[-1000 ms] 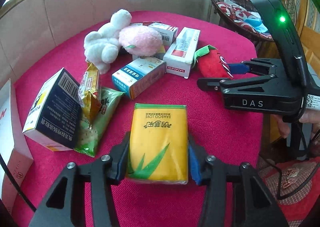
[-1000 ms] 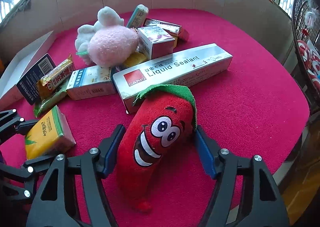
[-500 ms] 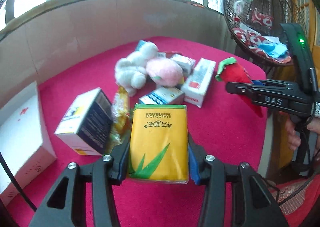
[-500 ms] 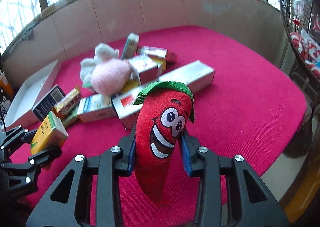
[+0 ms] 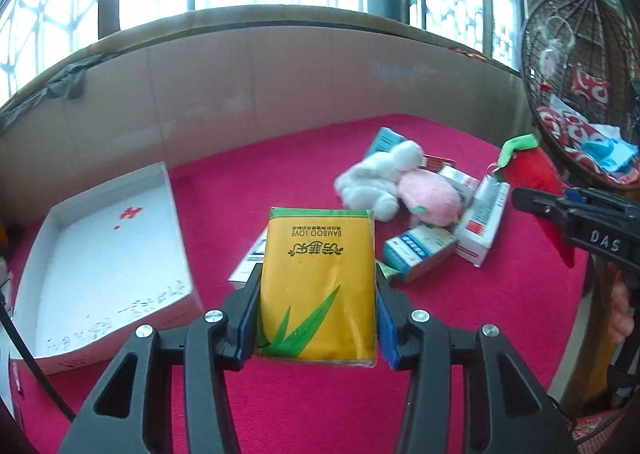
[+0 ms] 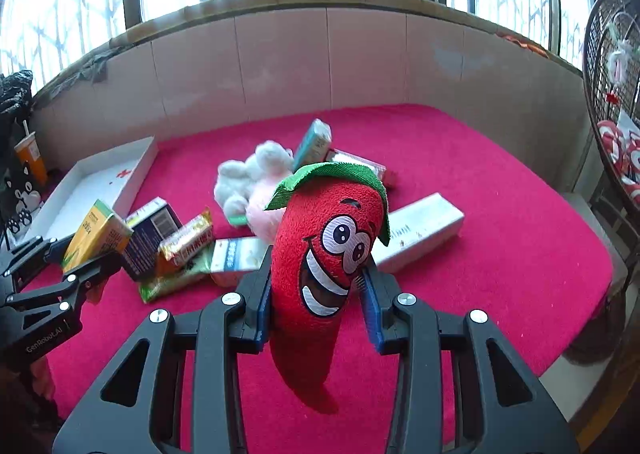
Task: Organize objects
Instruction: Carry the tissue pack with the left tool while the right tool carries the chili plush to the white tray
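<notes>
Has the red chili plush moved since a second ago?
Yes. The chili plush, clamped in the right gripper, has risen off the red cloth.

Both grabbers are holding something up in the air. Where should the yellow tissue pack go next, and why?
Probably over to the white box: the left gripper holds the tissue pack off the red cloth, and the box lies open beside it.

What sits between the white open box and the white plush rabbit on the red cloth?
In the left wrist view, only bare red cloth lies between the white open cardboard box and the white plush rabbit.
</notes>
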{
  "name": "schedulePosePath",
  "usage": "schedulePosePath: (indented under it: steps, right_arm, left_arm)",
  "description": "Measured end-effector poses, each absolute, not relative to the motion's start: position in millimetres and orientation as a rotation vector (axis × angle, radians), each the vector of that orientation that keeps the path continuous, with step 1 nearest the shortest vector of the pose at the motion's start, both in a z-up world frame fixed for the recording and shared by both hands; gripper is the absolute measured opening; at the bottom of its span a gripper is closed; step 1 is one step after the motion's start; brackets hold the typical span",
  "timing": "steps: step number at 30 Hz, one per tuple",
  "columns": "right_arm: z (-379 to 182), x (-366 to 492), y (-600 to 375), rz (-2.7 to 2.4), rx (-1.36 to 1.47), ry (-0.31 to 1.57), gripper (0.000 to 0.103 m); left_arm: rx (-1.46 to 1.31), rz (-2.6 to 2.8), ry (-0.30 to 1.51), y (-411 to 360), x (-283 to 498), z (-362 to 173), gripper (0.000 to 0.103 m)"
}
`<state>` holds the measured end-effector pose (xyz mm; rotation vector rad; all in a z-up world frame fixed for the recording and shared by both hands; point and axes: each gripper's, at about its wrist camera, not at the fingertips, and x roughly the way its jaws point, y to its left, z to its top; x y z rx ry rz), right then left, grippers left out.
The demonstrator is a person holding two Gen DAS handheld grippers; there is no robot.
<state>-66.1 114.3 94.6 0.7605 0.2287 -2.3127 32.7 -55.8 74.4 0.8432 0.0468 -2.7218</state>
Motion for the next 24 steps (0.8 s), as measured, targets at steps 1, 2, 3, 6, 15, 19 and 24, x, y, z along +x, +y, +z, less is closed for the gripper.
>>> schedulePosePath:
  steps: [1,2,3,6,15,19,24]
  right_arm:
    - [98,-66,112,-2.317,0.745,0.224,0.036]
    - [102,-65,110,-2.322,0.727,0.22,0.036]
    - [106,-64,108,-2.327,0.708,0.22,0.036]
    - [114,-61,101,-2.331,0.669,0.231,0.036]
    - [122,-47,92,-2.352,0.609,0.2,0.036]
    - [121,-45,92,-2.352,0.607,0.18,0.036]
    - [118,-43,87,-2.333,0.616,0.198,0.036]
  left_arm:
    - [0.833,-2.707,0.062,-60,34,75,0.048]
    - [0.821,-2.696,0.075,-64,36,76,0.048]
    - [0.808,-2.686,0.09,-68,38,78,0.048]
    - [0.788,-2.67,0.128,-77,42,79,0.048]
    - [0.76,-2.632,0.178,-87,53,78,0.048]
    - [0.757,-2.614,0.196,-91,55,77,0.048]
    - [0.734,-2.593,0.207,-97,61,78,0.048]
